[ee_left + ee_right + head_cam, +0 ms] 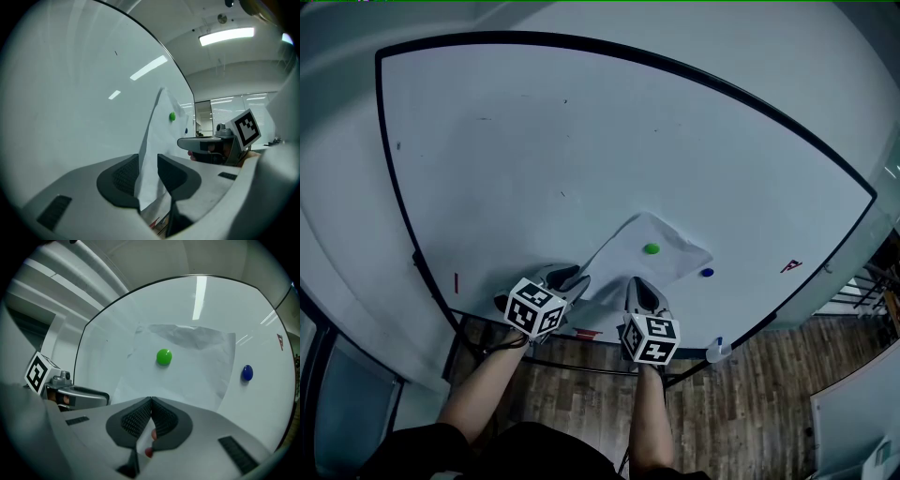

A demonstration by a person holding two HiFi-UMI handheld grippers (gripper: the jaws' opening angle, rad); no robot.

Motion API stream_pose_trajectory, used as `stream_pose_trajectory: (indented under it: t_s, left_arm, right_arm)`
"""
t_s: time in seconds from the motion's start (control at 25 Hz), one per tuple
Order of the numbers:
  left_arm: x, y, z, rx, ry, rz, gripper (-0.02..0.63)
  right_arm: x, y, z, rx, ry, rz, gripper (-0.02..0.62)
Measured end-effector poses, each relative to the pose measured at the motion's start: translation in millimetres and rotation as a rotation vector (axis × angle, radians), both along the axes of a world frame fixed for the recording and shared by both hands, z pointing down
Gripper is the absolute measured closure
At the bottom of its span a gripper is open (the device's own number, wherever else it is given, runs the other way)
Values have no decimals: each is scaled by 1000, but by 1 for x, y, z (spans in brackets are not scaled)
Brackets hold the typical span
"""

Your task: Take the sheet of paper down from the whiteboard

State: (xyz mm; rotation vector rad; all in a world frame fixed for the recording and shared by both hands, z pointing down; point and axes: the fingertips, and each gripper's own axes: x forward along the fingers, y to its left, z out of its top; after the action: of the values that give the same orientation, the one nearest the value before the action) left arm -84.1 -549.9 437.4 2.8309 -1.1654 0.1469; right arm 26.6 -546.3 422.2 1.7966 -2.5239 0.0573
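A white sheet of paper (628,261) hangs on the whiteboard (534,159), pinned near its middle by a green magnet (652,248). My left gripper (577,279) is shut on the sheet's lower left corner and holds it pulled off the board. In the left gripper view the paper (157,136) stands on edge between the pads of that gripper (149,161). My right gripper (635,284) is shut at the sheet's bottom edge. In the right gripper view that gripper's (151,401) pads meet with a thin sliver of paper (187,376) between them, below the green magnet (164,356).
A blue magnet (706,273) sticks to the board just right of the sheet. Small red marks (791,266) sit further right. The tray under the board holds a red item (586,332) and a white bottle (718,351). Wooden floor lies below.
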Motion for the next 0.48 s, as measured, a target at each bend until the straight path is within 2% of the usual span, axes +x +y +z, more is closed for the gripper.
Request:
stream_pose_trajectory:
  t_s: [0.48]
  left_arm:
    - [24,-12,8,-13,-37,59,503]
  right_arm:
    - [13,-11,3,-5,8,22,571]
